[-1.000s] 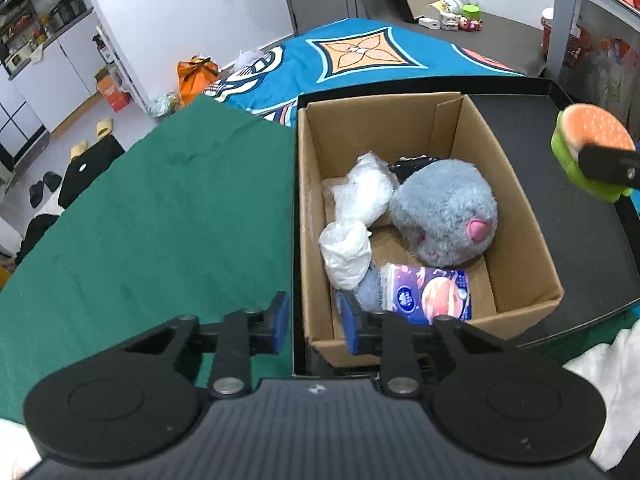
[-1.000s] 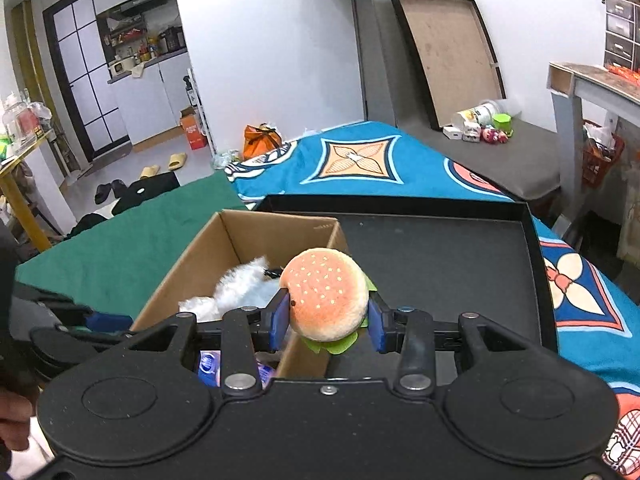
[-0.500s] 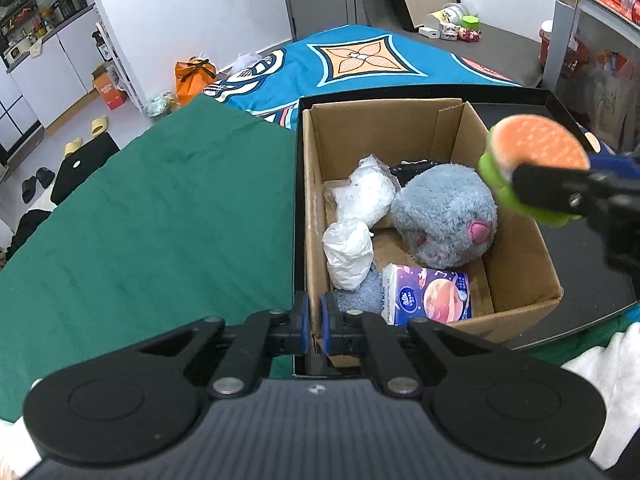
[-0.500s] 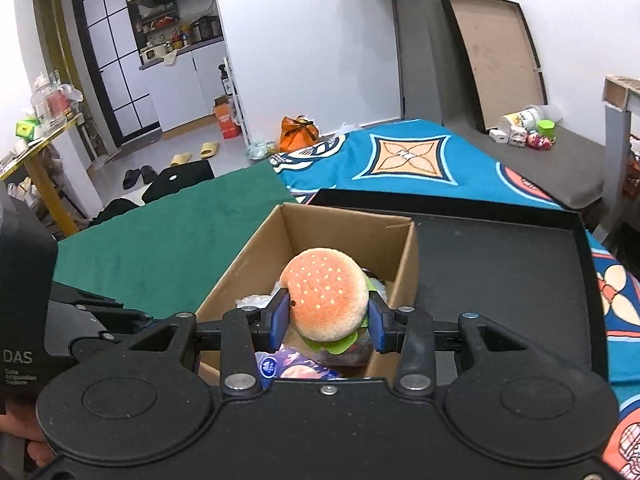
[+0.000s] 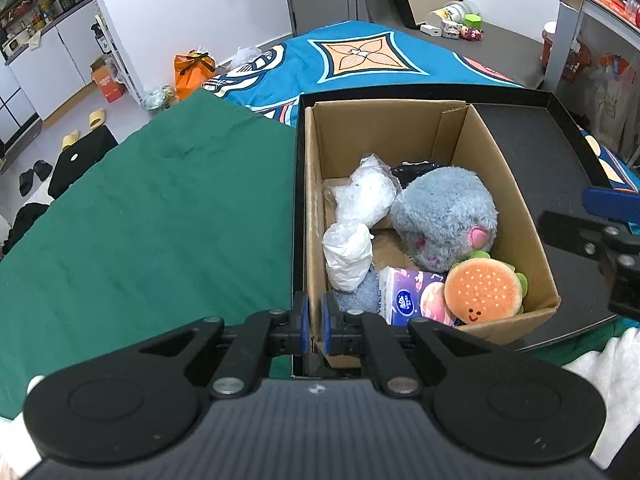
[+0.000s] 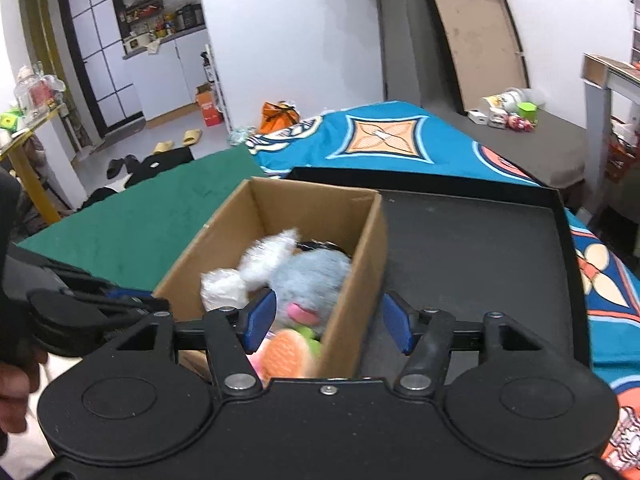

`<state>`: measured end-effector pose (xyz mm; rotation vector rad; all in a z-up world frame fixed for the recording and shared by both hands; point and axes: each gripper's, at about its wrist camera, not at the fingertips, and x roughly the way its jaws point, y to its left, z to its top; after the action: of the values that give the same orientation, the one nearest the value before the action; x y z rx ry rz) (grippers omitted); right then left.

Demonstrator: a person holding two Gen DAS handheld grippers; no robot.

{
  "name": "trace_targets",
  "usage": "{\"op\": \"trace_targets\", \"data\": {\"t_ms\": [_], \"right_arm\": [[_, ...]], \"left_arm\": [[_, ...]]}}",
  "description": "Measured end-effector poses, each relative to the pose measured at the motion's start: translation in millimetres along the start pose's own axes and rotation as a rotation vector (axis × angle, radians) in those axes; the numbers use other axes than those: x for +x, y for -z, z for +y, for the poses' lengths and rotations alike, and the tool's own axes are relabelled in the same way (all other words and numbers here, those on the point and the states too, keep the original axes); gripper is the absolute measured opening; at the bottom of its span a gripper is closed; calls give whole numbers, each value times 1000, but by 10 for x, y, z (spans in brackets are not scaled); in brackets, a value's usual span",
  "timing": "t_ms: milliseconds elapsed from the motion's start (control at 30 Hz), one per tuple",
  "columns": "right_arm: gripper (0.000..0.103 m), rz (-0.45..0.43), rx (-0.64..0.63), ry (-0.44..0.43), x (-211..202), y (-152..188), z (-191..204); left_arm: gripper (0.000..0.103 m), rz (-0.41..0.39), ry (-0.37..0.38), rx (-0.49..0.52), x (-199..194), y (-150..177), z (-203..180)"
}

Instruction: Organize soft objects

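One plush burger (image 5: 484,290) lies in the near right corner of the cardboard box (image 5: 516,200), bun side up with a small smiley face showing, green felt lettuce at its far edge. It leans against the purple tissue pack (image 5: 412,296) on its left and touches the grey plush toy (image 5: 446,218) just beyond it. Left of the grey toy: two white crumpled plastic bundles (image 5: 362,216), one nearer, one farther. A dark item sits at the far side of the grey toy, mostly hidden. A bluish-grey cloth is partly visible under the nearer bundle.

Right gripper (image 6: 326,322): jaws have just been opening; they stand apart, astride the box's near right wall, and nothing is pressed between the pads. The burger is below and clear of them, blurred in the right wrist view.

Left gripper (image 5: 314,322): jaws clenched on the near left wall of the box, the cardboard edge pinched between the blue pads.

Box sits at the left end of a black tray (image 5: 540,148), whose right part is bare. Green cloth (image 5: 160,220) covers the surface left of the tray. Blue patterned cloth (image 5: 360,54) lies beyond both.
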<state>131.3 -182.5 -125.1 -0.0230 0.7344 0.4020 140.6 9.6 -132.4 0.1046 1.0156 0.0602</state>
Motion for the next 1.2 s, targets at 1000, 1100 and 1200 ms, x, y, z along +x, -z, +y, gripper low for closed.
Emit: {"op": "trace_targets", "data": {"t_ms": [1000, 1100, 1200], "right_arm": [[98, 14, 188, 66, -812, 56, -767], [102, 7, 187, 80, -873, 67, -784], [103, -1, 191, 90, -927, 72, -794]], "left_arm": [[75, -100, 85, 152, -705, -128, -429], [80, -116, 99, 140, -828, -145, -427], [84, -122, 111, 131, -914, -139, -410]]}}
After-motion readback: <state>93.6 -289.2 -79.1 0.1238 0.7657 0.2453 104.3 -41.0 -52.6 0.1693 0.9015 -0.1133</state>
